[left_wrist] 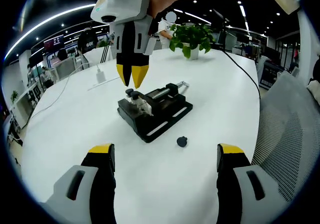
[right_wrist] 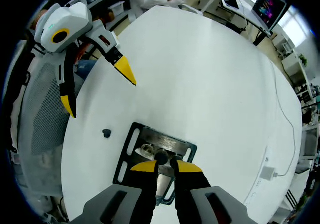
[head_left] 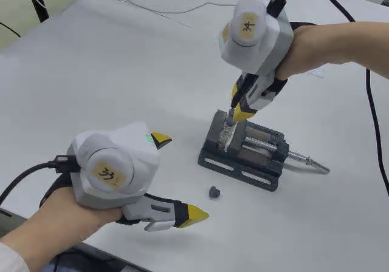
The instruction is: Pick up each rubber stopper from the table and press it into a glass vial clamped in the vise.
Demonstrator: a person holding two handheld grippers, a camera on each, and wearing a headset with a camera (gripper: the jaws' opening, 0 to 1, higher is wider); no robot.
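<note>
A dark vise [head_left: 243, 156] stands on the white table with a glass vial [head_left: 227, 135] clamped in its jaws. From above, my right gripper [head_left: 234, 115] points down at the vial, shut on a dark rubber stopper [right_wrist: 161, 157] held at its tips right over the vial mouth. In the left gripper view the vise [left_wrist: 160, 115] carries two dark-topped vials [left_wrist: 134, 98] just under the right gripper [left_wrist: 132, 80]. A loose stopper [head_left: 214, 192] lies on the table in front of the vise. My left gripper [head_left: 179, 178] hovers near the table's front, open with nothing between its fingers.
The vise's screw handle [head_left: 307, 161] sticks out to the right. A black cable [head_left: 371, 102] trails from the right gripper. A white adapter [left_wrist: 100, 76] with its cord and a potted plant [left_wrist: 192, 36] stand far back. A mesh chair [left_wrist: 285, 134] is beside the table.
</note>
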